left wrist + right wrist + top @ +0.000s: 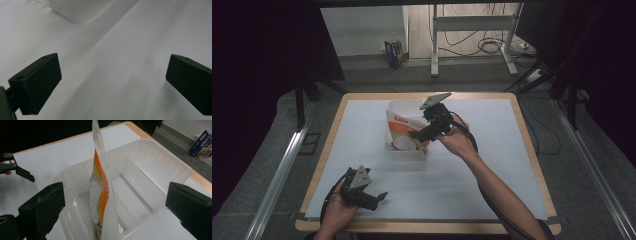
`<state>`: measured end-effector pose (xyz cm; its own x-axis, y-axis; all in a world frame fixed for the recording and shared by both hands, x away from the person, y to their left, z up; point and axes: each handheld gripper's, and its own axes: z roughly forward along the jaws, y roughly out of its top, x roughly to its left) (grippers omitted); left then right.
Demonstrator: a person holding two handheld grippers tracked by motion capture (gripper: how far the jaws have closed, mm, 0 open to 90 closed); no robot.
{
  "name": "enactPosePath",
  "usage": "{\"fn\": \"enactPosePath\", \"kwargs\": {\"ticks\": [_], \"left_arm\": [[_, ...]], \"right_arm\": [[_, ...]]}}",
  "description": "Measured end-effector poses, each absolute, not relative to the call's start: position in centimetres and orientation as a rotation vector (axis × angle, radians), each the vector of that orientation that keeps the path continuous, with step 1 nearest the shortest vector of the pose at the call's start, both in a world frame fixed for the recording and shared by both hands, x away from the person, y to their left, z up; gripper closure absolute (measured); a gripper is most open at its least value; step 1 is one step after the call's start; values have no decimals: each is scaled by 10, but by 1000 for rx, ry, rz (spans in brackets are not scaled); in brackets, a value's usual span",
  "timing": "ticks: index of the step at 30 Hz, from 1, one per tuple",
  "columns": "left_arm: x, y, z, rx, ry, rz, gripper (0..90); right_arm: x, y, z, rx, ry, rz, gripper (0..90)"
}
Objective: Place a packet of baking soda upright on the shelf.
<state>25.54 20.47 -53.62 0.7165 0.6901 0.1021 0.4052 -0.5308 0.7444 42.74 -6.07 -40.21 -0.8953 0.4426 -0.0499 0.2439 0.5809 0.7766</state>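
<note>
At the middle of the desk (512, 165) sits a clear plastic bin (404, 107) w/ an orange-and-white pouch (102, 195) standing on edge inside it; the right claw (422, 136) hovers at the bin's near-right rim, jaws wide apart either side of the pouch, clamping nothing. The left claw (377, 199) rests near the desk's near-left edge, jaws apart and empty. Prob. the step in hand is grasping or having just let go of the pouch, can't tell which; next calls for closing squarely on its thin top edge.

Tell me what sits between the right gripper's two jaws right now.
An orange-and-white pouch, standing edge-on in the clear plastic bin; right gripper open around it, in the right gripper view.
</note>
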Motion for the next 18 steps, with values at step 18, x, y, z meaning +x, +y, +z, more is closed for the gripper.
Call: {"fn": "enactPosePath", "kwargs": {"ticks": [18], "left_arm": [[255,205,-536,2195,818,507,0]], "right_arm": [[414,-82,-402,545,2553,1192,8]]}}
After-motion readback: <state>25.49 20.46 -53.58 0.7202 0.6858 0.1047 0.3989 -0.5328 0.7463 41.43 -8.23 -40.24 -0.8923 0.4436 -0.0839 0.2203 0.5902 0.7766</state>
